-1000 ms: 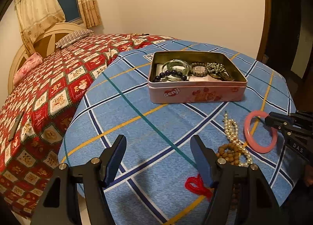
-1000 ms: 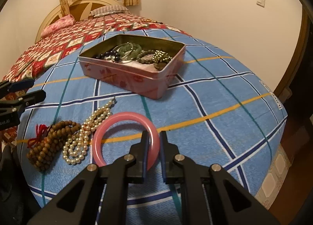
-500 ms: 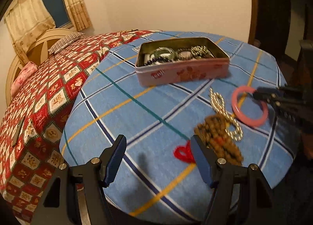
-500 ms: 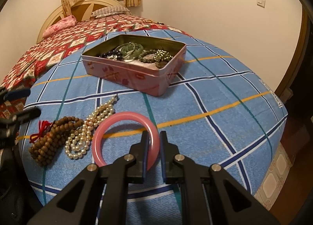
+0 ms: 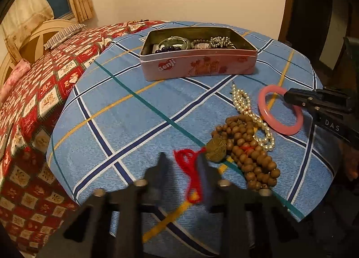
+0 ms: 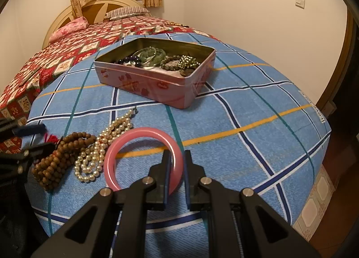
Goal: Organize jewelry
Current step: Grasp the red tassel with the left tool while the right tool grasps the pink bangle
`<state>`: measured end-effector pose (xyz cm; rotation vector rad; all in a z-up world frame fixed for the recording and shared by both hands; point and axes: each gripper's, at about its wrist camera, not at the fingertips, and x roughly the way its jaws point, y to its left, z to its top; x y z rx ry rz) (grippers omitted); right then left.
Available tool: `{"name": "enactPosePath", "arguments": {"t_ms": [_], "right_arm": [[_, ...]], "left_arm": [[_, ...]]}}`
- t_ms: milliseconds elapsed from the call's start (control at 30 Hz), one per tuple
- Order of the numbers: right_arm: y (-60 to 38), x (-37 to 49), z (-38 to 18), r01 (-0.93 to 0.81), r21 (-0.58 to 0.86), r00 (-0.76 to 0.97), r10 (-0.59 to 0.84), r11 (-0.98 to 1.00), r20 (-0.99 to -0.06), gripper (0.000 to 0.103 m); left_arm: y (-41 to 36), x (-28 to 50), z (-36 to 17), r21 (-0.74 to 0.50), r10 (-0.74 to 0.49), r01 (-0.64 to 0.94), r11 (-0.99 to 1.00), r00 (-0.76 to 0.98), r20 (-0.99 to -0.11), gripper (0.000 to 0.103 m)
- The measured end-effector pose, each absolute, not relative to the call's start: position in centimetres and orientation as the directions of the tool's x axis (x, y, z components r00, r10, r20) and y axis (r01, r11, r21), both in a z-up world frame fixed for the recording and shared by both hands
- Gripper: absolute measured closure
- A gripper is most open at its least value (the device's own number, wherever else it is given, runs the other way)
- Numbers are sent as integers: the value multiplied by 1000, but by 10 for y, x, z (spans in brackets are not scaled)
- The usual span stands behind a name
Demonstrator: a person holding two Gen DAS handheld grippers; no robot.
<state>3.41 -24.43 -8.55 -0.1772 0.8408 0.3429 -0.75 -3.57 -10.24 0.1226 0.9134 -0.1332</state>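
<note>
Counter [image 6: 258, 128] under blue plaid cloth, bed [image 6: 67, 49] far left. Pink tin [image 6: 157, 87] sits far-centre, open, already holding several bracelets. Near it on the cloth: wooden bead string [image 5: 249, 146] with red tassel [image 5: 190, 168], pearl strand [image 6: 105, 146] just right of it, pink bangle [image 6: 143, 157] touching the pearls. Right gripper [image 6: 176, 168] narrow, fingers straddling the bangle's near rim, looks clamped on it, bangle resting on the cloth. Left gripper [image 5: 181, 168] blurred, fingers part-closed around the tassel; grip unclear. Step, by my read: picking up the bangle. Next move calls for lifting it clear of the pearls and carrying it far to the tin.
</note>
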Motion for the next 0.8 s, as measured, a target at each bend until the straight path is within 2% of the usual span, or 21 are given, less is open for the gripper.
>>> {"name": "enactPosePath", "arguments": {"t_ms": [33,133,533,800], "right_arm": [[-244,34,-85,-366,-19,617,227,930,-753,91],[-244,33,-83,-369,-16,621,234,929,-748,91],[-248,28,-70,-367,6,654,262,930,-709,91],[-249,34,-63,-361,14,663,267,933,-700,91]], "left_arm": [[-36,-8,-102,40,-75,175,984,603,-794,97],[-36,-10,-98,23,-99,187,982,615,-782,98],[-21,-9,-44,26,-98,158,987,723,-684,99],[-17,9,-28,25,-95,147,989,748,-657,99]]}}
